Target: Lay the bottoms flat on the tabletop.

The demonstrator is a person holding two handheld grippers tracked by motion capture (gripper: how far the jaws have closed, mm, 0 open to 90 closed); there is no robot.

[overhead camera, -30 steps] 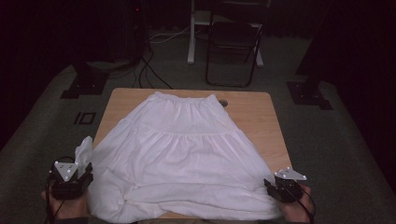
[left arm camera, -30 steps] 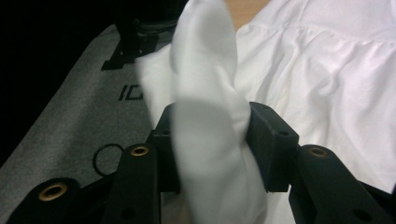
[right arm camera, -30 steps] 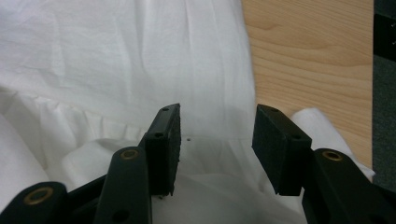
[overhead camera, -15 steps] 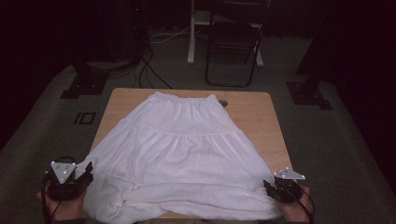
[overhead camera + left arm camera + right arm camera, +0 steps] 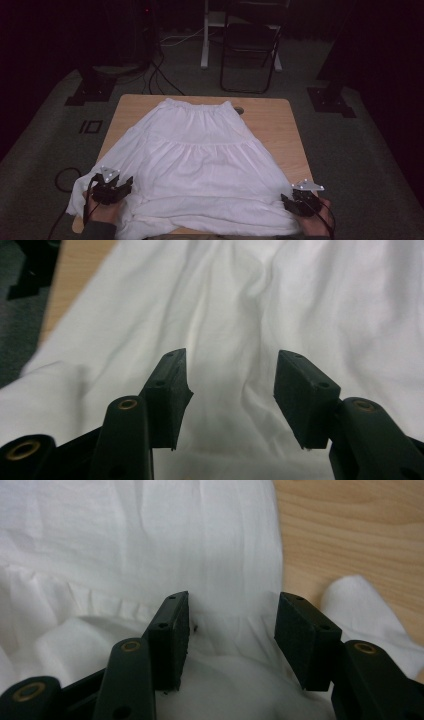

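High view: white gathered cotton skirt spread flat on light wooden table, waistband at far edge.
Left tool at near-left hem, right tool at near-right hem; both w/ jaws apart, nothing held, cloth lying betw. them. Hem bunched, hangs over near edge, cut off by frame bottom.

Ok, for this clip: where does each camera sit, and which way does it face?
High view: above the person's side, looking forward and down on the table; both hands, left gripper, right gripper.
Left gripper view: on the left gripper, along open jaws over the white skirt.
Right gripper view: on the right gripper, open jaws at the skirt's edge.
All share the skirt.
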